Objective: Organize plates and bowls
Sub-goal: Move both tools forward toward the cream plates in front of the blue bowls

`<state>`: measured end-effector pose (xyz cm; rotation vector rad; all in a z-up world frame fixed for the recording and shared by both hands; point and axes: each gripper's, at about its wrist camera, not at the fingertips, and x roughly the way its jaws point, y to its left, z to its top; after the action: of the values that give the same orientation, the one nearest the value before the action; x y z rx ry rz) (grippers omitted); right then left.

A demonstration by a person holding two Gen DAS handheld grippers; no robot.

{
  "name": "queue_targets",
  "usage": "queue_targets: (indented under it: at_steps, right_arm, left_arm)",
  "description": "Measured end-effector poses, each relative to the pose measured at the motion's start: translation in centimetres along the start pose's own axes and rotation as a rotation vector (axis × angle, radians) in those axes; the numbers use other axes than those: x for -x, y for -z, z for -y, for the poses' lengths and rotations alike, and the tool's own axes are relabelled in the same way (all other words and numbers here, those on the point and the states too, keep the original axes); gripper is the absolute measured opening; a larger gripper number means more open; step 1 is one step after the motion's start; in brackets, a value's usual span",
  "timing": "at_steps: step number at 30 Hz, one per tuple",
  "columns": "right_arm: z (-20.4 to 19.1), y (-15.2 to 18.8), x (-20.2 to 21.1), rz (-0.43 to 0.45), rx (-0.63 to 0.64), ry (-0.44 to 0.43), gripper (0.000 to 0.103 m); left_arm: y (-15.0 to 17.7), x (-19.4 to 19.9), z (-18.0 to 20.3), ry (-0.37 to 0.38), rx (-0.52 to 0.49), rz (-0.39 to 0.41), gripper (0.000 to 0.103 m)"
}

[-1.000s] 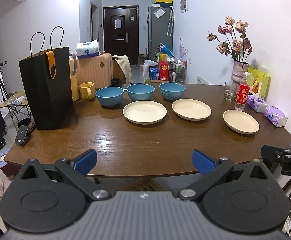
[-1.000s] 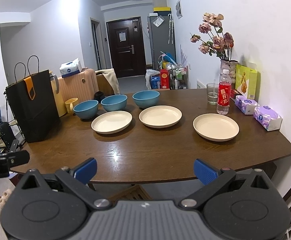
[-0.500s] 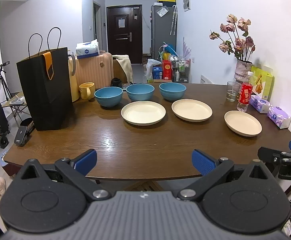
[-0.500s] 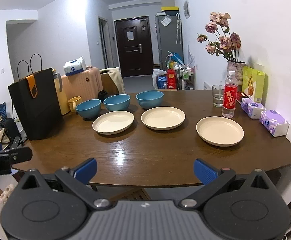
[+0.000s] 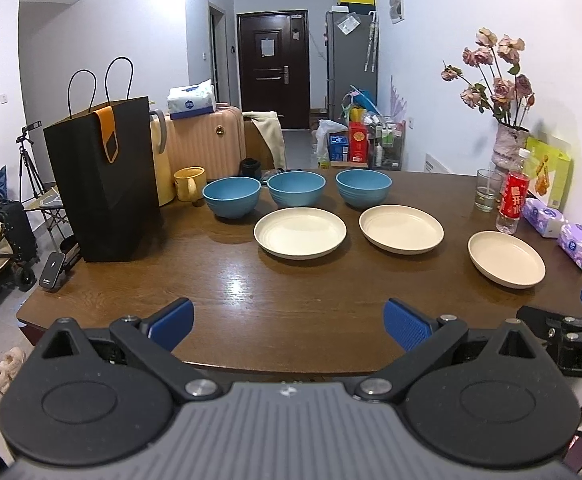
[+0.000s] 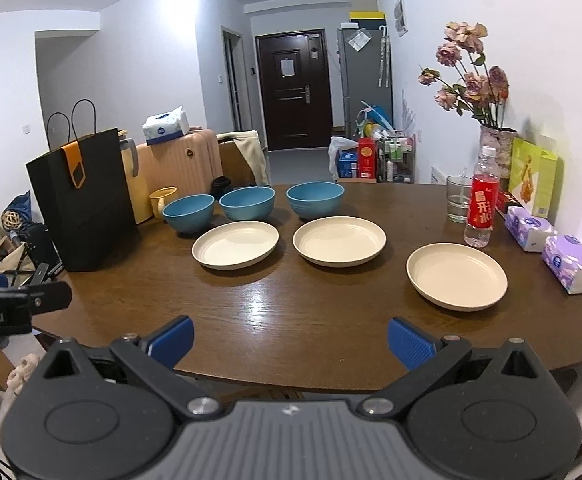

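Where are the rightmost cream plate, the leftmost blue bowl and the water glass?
rightmost cream plate (image 6: 457,276): right wrist view, on its inner floor.
leftmost blue bowl (image 5: 231,200): left wrist view, on its outer wall.
water glass (image 6: 459,200): right wrist view, on its side wall.

Left claw (image 6: 19,308) body reads "obot.AI"; red bottle (image 6: 479,204) label "开水".

I see three blue bowls (image 5: 295,193) upright in a row along the counter's (image 5: 251,300) far edge, toward its left end; the left two look nearly touching, though I can't be sure. In front of them lie two cream plates (image 5: 300,231) side by side, apart. A third cream plate (image 6: 456,276) sits alone near the right edge. All appear empty.
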<state>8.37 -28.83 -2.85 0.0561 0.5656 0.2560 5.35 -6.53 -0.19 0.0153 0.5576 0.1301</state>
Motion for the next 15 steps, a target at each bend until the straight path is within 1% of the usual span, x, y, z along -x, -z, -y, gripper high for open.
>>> queue_targets:
  at_steps: [8, 15]
  right_arm:
    - [0.0, -1.2, -2.5, -0.001, 0.004, -0.021, 0.103]
    - [-0.5, -2.8, -6.6, -0.013, -0.005, -0.009, 0.103]
  left_arm:
    - [-1.1, -2.4, -0.5, -0.014, 0.009, -0.004, 0.103]
    - [-2.8, -6.4, -1.8, 0.006, 0.008, -0.005, 0.103]
